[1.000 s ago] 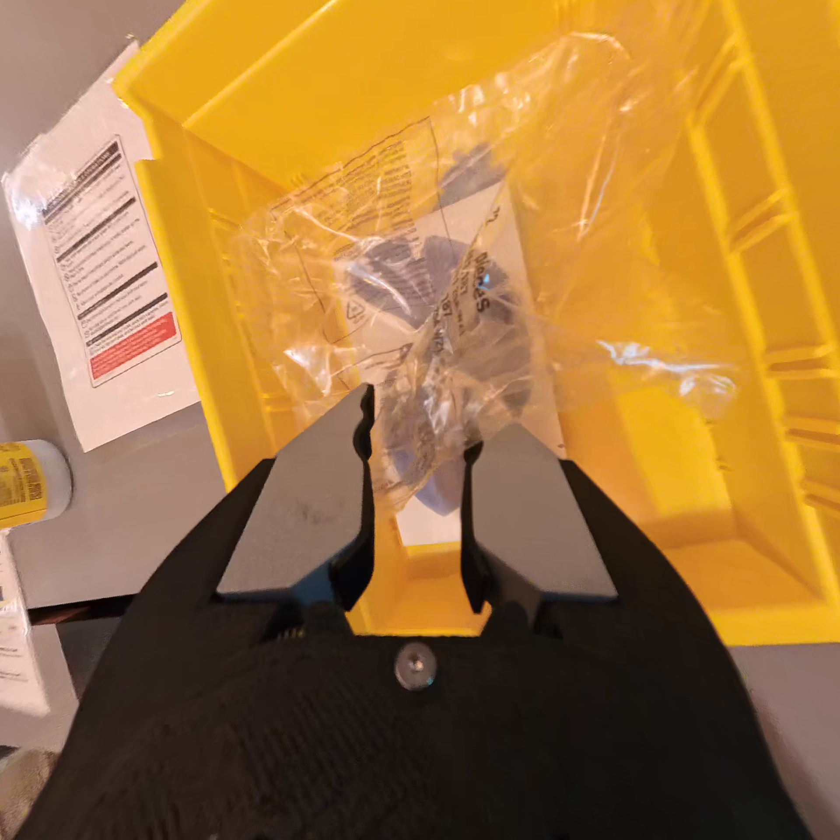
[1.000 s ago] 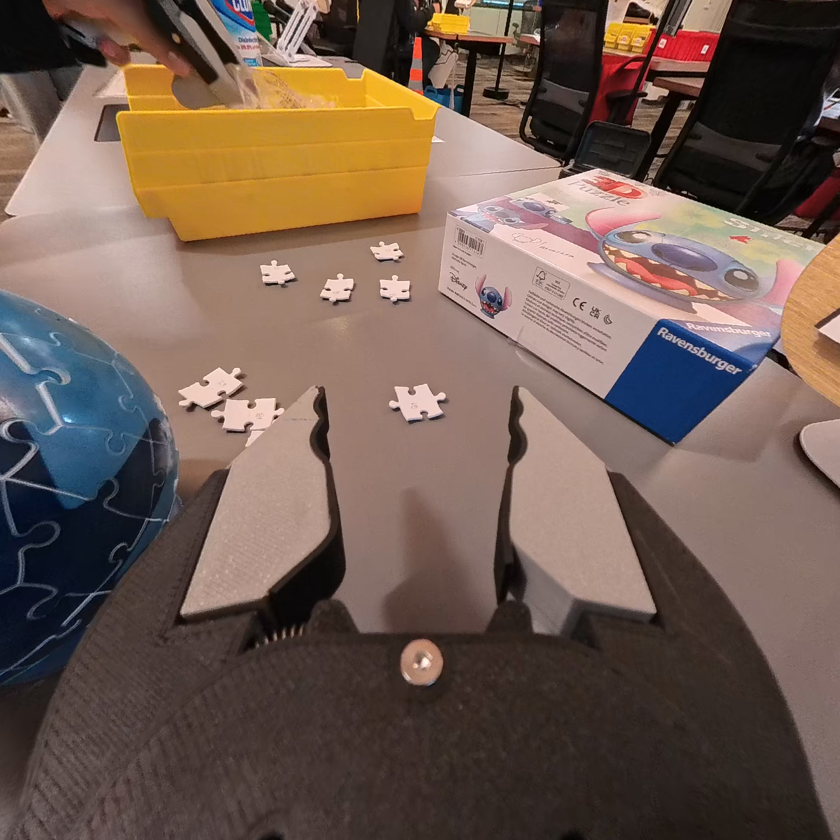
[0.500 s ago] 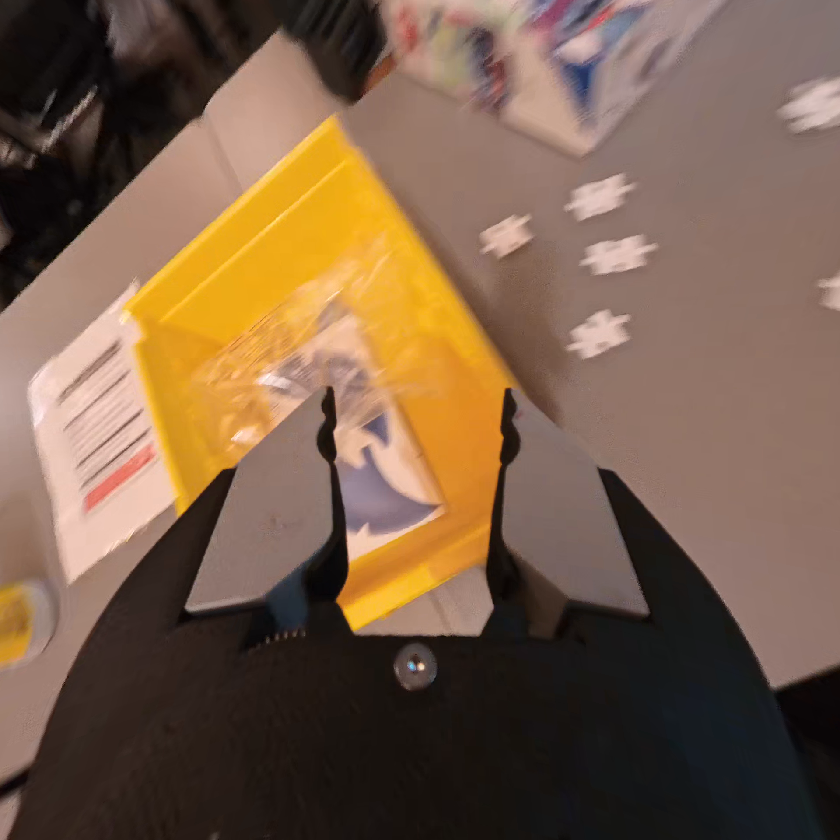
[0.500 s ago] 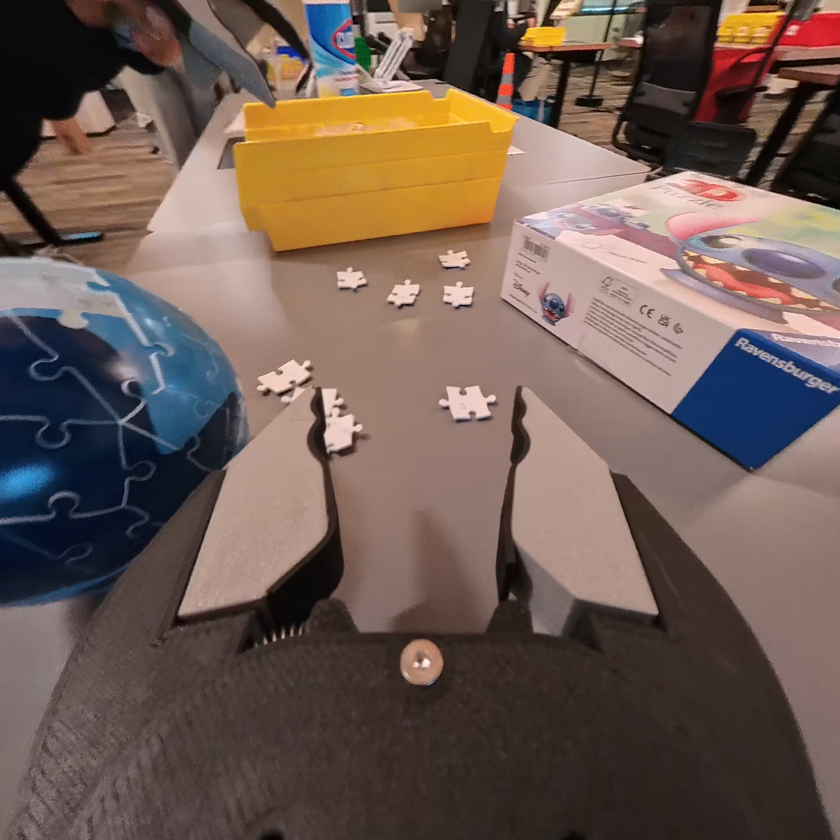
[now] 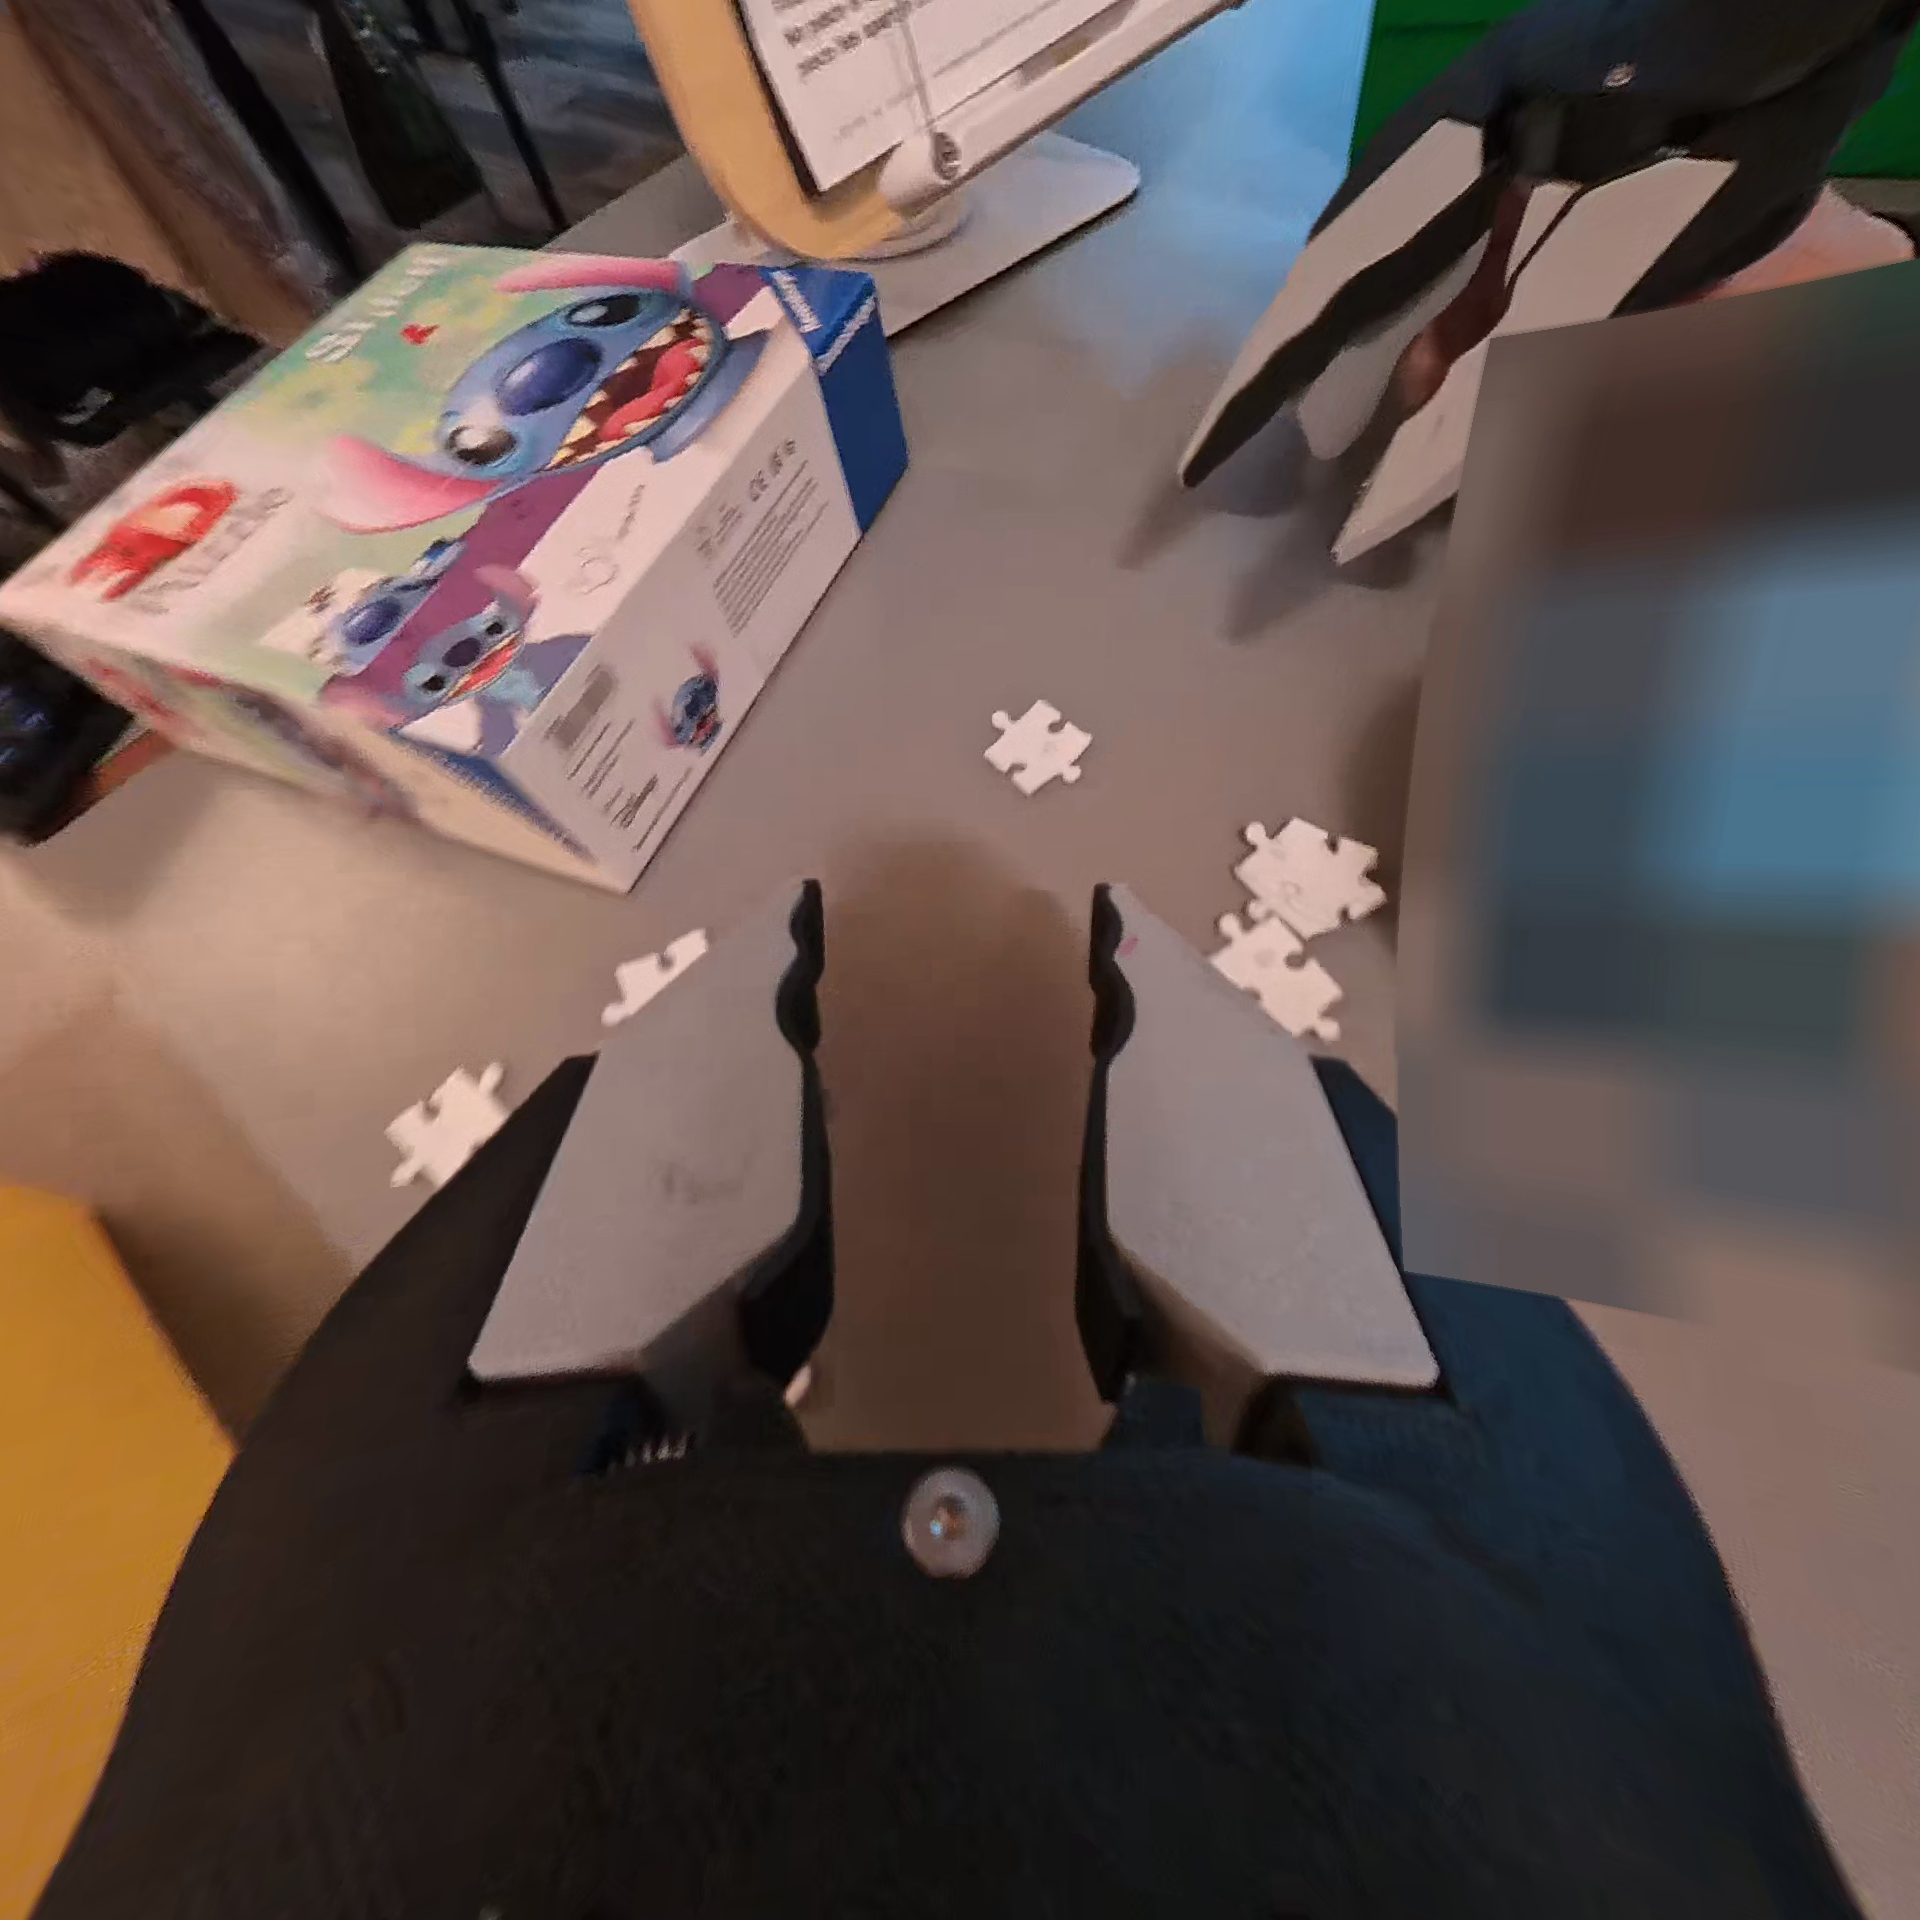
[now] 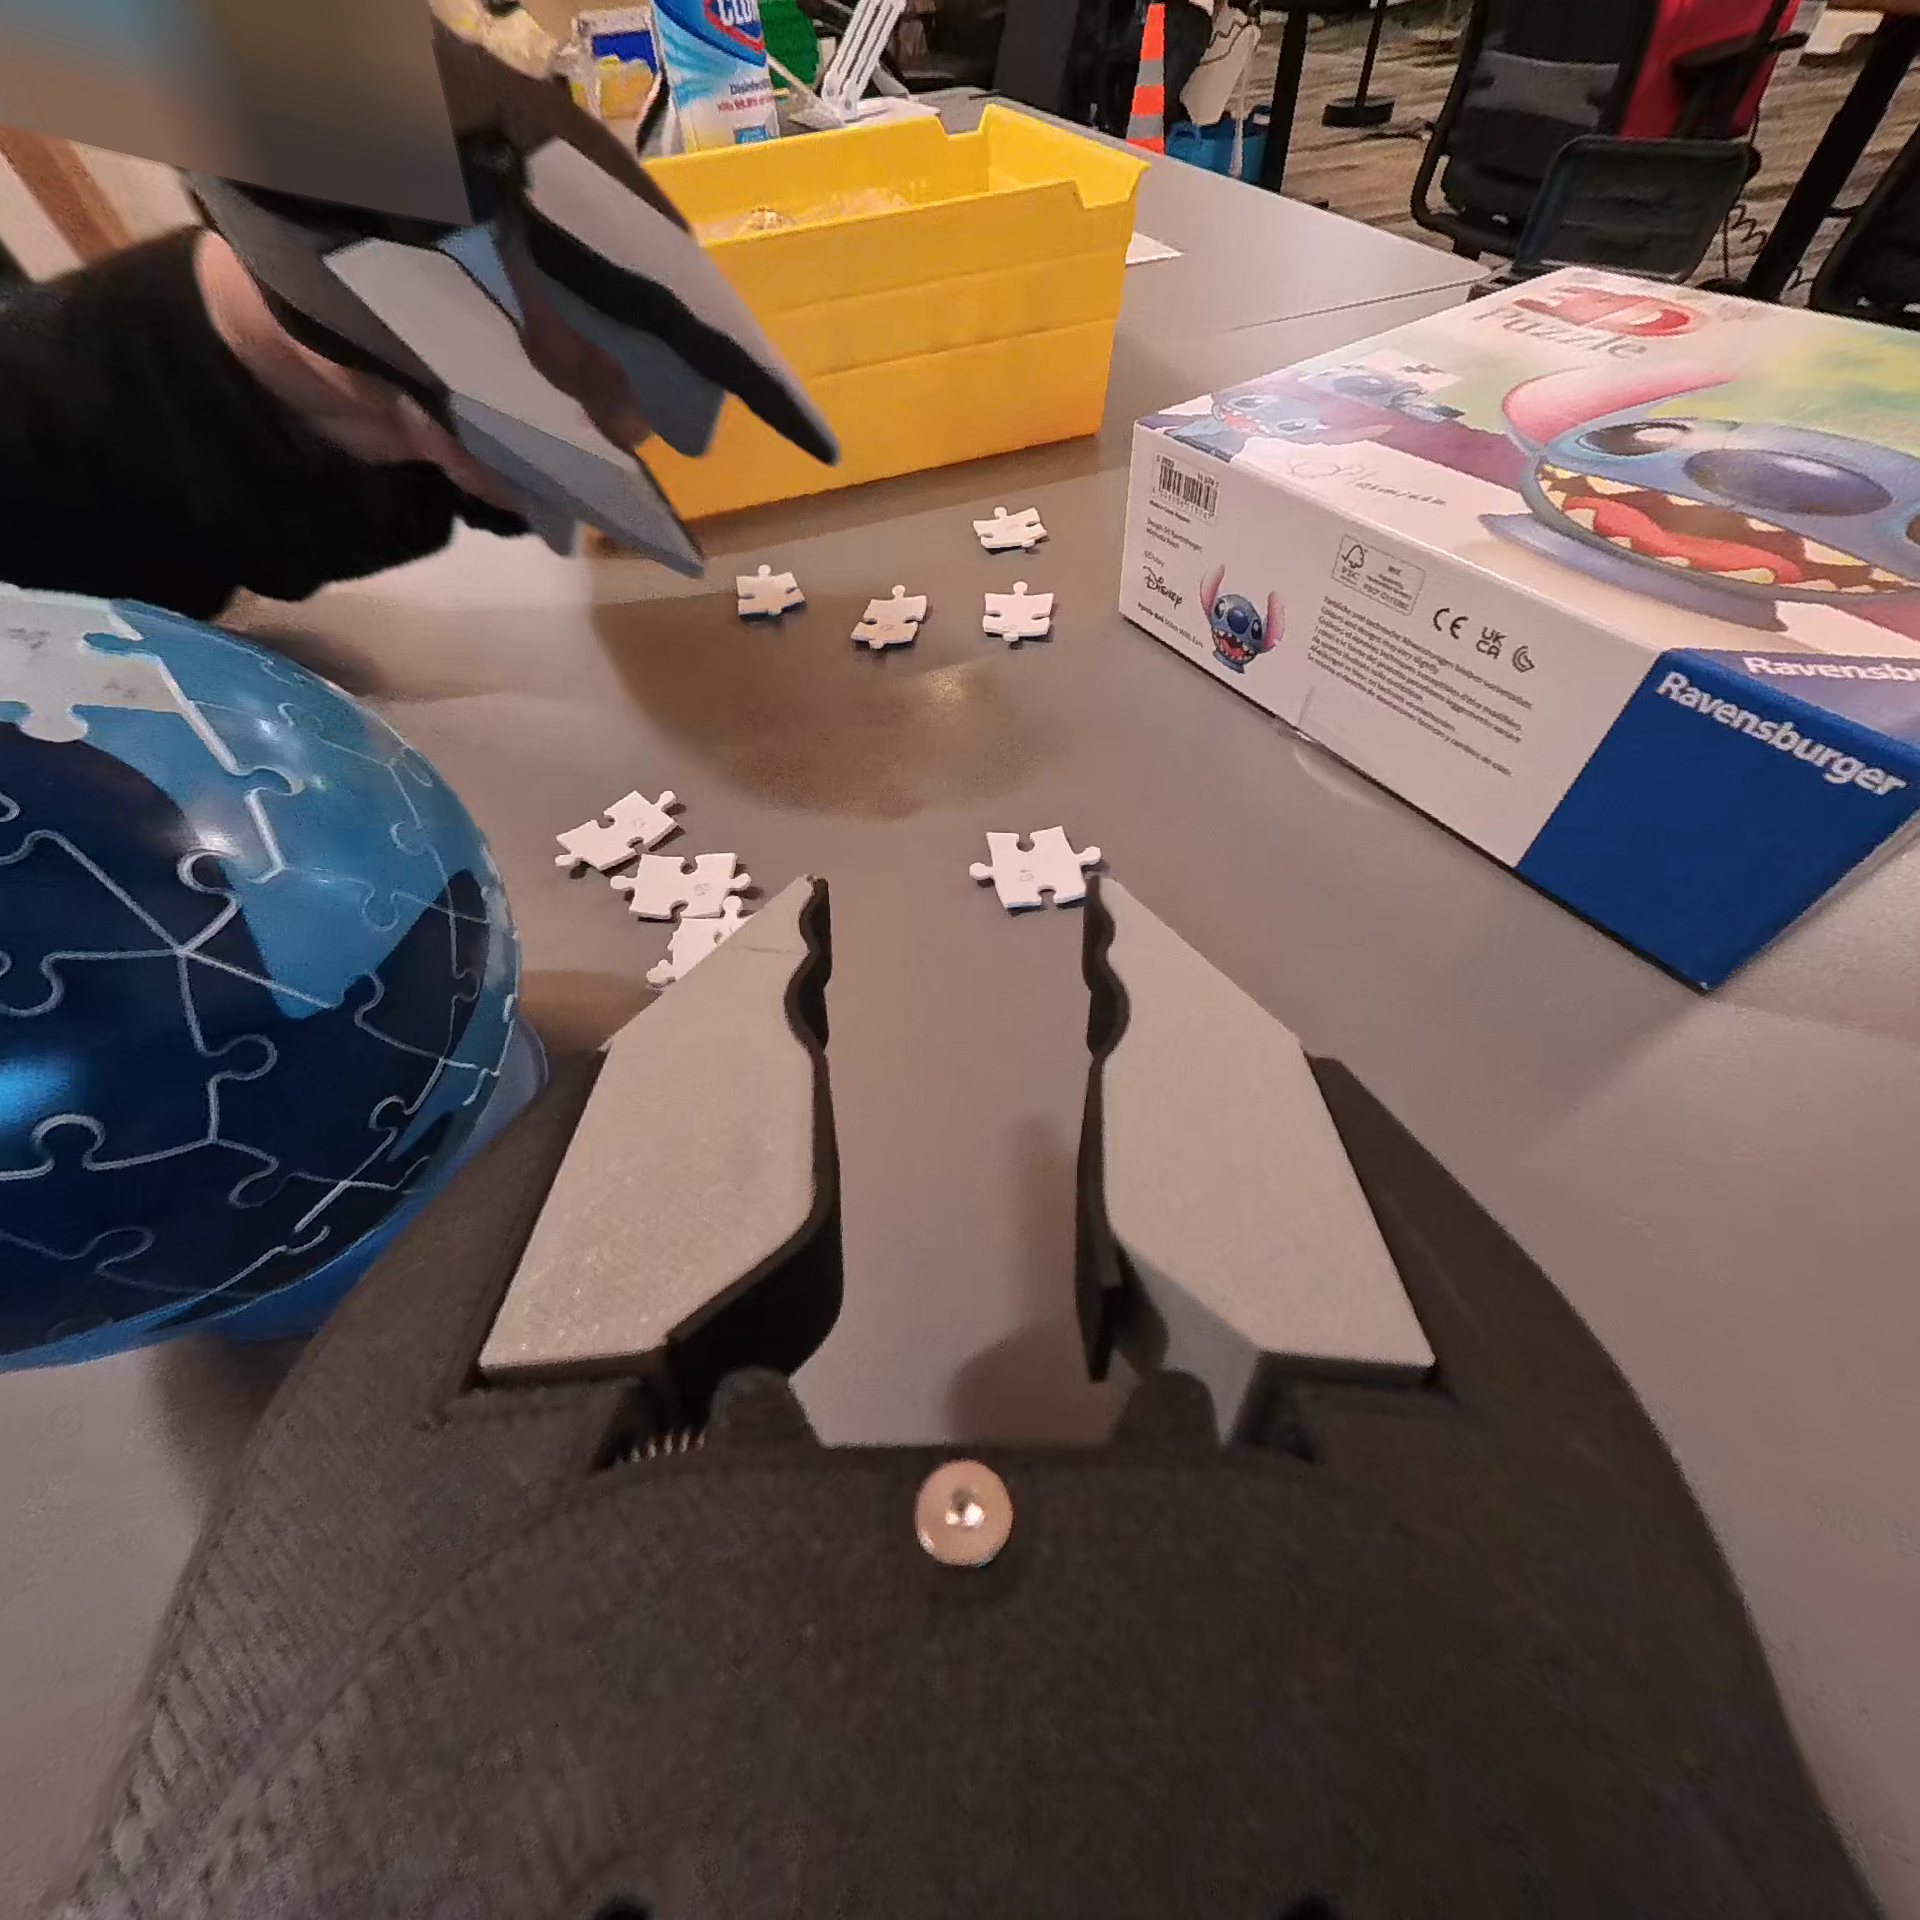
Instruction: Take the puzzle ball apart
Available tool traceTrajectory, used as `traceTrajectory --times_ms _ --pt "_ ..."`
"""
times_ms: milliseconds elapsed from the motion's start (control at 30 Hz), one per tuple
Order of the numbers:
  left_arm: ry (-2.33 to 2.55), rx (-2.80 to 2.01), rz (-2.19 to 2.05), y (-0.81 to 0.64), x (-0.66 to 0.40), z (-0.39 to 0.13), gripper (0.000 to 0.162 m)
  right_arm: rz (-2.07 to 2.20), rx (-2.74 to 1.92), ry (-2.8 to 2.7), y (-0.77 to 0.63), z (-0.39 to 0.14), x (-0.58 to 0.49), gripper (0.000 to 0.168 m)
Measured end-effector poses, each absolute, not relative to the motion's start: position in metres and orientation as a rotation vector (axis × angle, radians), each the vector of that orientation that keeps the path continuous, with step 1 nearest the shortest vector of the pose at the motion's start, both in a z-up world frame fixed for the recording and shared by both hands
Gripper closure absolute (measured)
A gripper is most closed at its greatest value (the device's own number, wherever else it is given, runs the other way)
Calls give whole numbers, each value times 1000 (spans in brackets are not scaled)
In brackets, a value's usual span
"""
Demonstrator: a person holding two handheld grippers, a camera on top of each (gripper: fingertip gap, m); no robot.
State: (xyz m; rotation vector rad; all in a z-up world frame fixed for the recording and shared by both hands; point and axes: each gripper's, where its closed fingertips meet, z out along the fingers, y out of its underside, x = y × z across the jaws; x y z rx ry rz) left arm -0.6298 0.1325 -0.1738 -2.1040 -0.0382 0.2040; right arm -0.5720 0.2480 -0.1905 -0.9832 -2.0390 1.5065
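The blue puzzle ball [image 6: 208, 987] rests on the grey table [image 6: 1351, 1143] at the left of the right wrist view, with a pale patch at its top. A blur patch covers its place in the left wrist view. My right gripper [image 6: 956, 904] is open and empty, low over the table just right of the ball. My left gripper [image 5: 954, 914] is open and empty above the table; it also shows in the right wrist view [image 6: 758, 509], beyond the ball, in front of the bin. Loose white pieces [image 6: 1023, 868] lie between them [image 5: 1039, 743].
A yellow bin [image 6: 904, 291] with a plastic bag inside stands at the back. The puzzle box [image 6: 1507, 582] lies to the right, also in the left wrist view [image 5: 468, 540]. More white pieces [image 6: 891, 618] lie before the bin. A wipes canister [image 6: 717, 73] stands behind it.
My left gripper let go of the plastic bag in the yellow bin, opened, and swung over the table toward the ball. My right gripper stayed open and shifted slightly.
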Motion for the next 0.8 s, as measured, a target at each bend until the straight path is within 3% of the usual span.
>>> traceTrajectory --times_ms 33,300,567,800 --pt "-32 -2094 198 145 -632 -178 113 1506 -985 -2046 247 -191 -572 123" --pt "-43 -2040 66 214 -641 -198 119 1465 -1063 -2104 246 -202 -580 107" --pt "22 -2091 170 203 -647 -208 122 1402 -1086 -2179 237 -213 -607 102" --pt "26 -2155 174 201 -648 -226 127 1265 -987 -2312 223 -229 -620 109"
